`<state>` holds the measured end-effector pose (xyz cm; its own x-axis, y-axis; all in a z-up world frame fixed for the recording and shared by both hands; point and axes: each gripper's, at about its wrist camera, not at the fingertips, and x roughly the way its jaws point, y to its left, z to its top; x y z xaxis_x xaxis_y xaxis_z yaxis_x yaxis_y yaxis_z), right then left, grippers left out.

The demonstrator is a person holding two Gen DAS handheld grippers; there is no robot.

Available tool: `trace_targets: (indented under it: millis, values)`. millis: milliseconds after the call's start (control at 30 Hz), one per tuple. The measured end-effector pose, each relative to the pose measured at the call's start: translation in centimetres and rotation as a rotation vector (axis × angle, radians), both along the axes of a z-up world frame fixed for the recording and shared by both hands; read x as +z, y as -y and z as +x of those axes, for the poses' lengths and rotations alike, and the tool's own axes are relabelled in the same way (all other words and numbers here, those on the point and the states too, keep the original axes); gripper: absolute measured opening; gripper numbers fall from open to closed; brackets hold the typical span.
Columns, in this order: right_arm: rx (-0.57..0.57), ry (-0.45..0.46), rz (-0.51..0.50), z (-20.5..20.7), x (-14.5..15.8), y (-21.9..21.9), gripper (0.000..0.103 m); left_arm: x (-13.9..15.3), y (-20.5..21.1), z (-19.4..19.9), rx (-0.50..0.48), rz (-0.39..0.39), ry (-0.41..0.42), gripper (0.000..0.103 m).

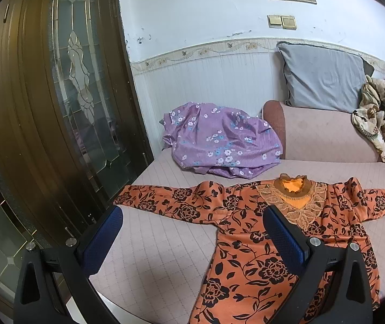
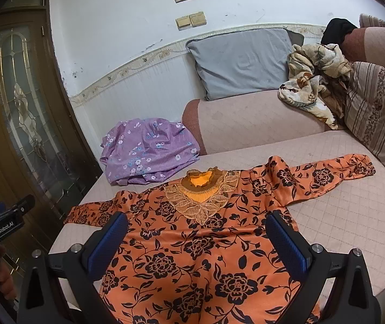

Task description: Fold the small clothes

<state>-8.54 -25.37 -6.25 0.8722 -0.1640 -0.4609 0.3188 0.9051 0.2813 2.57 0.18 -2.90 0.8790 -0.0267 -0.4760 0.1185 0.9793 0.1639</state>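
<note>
An orange floral blouse point(image 2: 205, 243) lies flat and face up on the quilted pink sofa seat point(image 2: 354, 210), lace collar point(image 2: 203, 197) toward the backrest and both sleeves spread out sideways. Its left sleeve ends near the seat's edge by the wooden door point(image 1: 30, 108); its right sleeve reaches toward a striped cushion point(image 2: 375, 113), with bare quilted seat in front of it. A crumpled purple floral garment point(image 1: 219, 140) sits behind the blouse, close to the collar but apart from it. The left gripper point(image 1: 192, 232) hangs wide open and empty over the blouse's left side, and the right gripper point(image 2: 197, 240) hangs wide open and empty above the chest. A grey pillow point(image 2: 241, 59) leans on the wall.
</note>
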Motion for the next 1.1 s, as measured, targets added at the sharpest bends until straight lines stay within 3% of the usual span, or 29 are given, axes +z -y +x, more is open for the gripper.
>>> trace_targets:
  millis: [333, 433, 567, 633, 800, 933, 1000, 1100]
  values:
    - [-0.006, -0.063, 0.044, 1.4, -1.0, 1.2, 0.103, -1.4, 1.1, 1.5, -0.004, 0.018, -0.029, 0.103]
    - [-0.018, -0.070, 0.063, 2.4, -1.8, 2.4, 0.103, -2.8, 2.1, 3.1, -0.029, 0.022, -0.074, 0.103]
    - [-0.080, -0.116, 0.117, 3.3, -3.6, 5.2, 0.103, -7.8, 4.9, 6.7, -0.083, 0.038, -0.211, 0.103]
    - [-0.129, -0.148, 0.110, 2.9, -3.9, 6.7, 0.103, -11.7, 7.1, 8.6, -0.108, 0.073, -0.296, 0.103]
    - [-0.265, -0.133, 0.174, -0.9, -2.4, 11.4, 0.103, -21.3, 12.3, 11.7, -0.166, 0.149, -0.542, 0.103]
    - [-0.395, -0.150, 0.146, -4.8, -1.2, 15.3, 0.103, -25.6, 14.0, 12.2, -0.188, 0.124, -0.678, 0.103]
    - [-0.439, -0.154, 0.152, -6.0, -1.2, 17.0, 0.103, -25.8, 13.1, 11.6, -0.181, 0.040, -0.638, 0.103]
    - [-0.456, -0.160, 0.203, -6.4, -2.3, 19.2, 0.103, -26.0, 13.0, 10.4, -0.229, 0.054, -0.590, 0.103]
